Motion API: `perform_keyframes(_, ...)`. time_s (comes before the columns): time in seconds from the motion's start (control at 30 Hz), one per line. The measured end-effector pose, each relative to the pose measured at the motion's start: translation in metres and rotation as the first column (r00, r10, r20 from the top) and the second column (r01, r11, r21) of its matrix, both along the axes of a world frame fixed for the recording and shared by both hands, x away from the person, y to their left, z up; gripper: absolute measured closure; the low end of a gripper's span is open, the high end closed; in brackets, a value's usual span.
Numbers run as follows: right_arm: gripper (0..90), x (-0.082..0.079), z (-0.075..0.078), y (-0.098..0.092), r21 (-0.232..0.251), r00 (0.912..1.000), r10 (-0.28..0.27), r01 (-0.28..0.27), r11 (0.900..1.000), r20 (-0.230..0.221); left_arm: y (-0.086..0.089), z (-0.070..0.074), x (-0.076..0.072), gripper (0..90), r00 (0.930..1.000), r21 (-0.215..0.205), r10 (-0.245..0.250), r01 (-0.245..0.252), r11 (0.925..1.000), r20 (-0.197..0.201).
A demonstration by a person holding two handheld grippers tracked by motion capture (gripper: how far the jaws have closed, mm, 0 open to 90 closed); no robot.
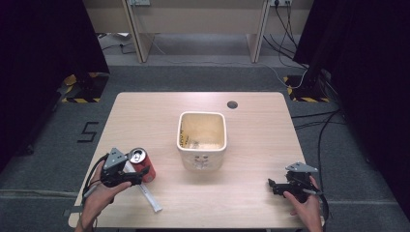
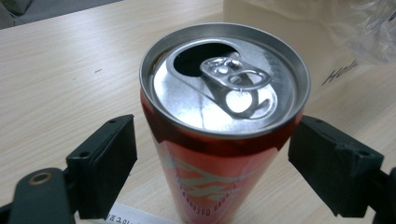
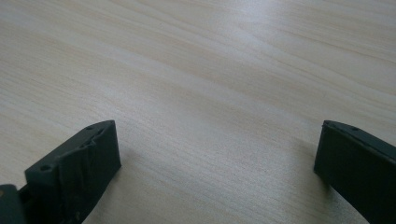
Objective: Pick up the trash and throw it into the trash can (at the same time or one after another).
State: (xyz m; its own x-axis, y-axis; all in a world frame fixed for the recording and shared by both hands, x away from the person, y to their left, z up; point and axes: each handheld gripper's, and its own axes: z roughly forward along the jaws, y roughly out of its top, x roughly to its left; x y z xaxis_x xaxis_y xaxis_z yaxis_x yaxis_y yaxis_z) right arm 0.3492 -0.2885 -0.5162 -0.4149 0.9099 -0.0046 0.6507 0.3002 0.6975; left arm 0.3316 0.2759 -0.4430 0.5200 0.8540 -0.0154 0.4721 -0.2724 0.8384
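Between the left gripper point(image 2: 219, 172) jaws, spread w/ gaps either side, stands an opened can point(image 2: 224, 116). Prob. light, thin-walled, slick; grip mid-body, gently. Right gripper point(image 3: 217, 168) jaws apart, empty.

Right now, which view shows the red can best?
The left gripper view: the red can stands upright between the left gripper's open jaws, its opened top and pull tab clear. The high view shows it small, beside that gripper. The right gripper view shows bare table.

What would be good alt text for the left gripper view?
An opened red drinks can stands upright on a pale wooden table, between the left gripper's two open black jaws, which have not closed on it.
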Motion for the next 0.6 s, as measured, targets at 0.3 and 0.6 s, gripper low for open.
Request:
perform_keyframes(0.3,0.2,0.0,0.0,0.0,0.0,1.0,0.0,0.0,1.0,-0.001,-0.003,0.0,0.007,16.1,1.0,0.007,0.0,0.0,1.0,-0.003)
perform_keyframes(0.6,0.3,0.0,0.0,0.0,0.0,1.0,0.0,0.0,1.0,-0.001,-0.006,-0.002,0.012,21.2,0.9999,0.01,-0.01,0.01,0.9999,-0.008)
